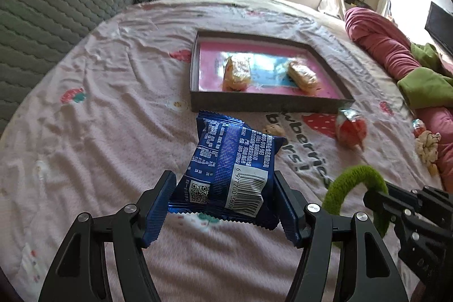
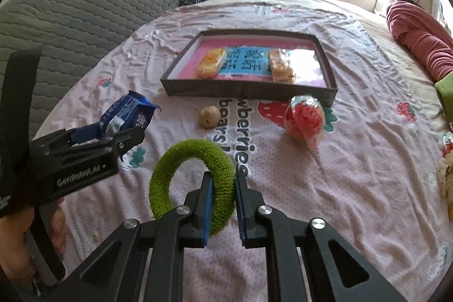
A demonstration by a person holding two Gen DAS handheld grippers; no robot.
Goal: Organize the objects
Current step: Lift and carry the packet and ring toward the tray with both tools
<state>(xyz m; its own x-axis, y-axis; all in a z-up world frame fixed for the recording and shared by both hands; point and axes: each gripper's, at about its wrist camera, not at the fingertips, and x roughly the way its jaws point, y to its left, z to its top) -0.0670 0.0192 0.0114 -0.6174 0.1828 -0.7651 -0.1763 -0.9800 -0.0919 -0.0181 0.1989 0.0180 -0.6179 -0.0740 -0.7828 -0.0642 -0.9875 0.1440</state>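
Both grippers are matte black, with triangular cut-outs in the arms and silver round screws at the joints. The fingers [image 1: 158,214] carry ribbed blue pads, and the left gripper [image 2: 113,129] bears white "GenRobot.AI" lettering

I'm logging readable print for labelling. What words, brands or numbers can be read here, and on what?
"GenRobot.AI": side of the left gripper.
"6 977700 3600", cut off: barcode on the blue snack packet.
"400-010-993": same packet; its other print is too small.
"bears", "wberries": bedsheet, partly hidden.
Characters in the tray: blurred.
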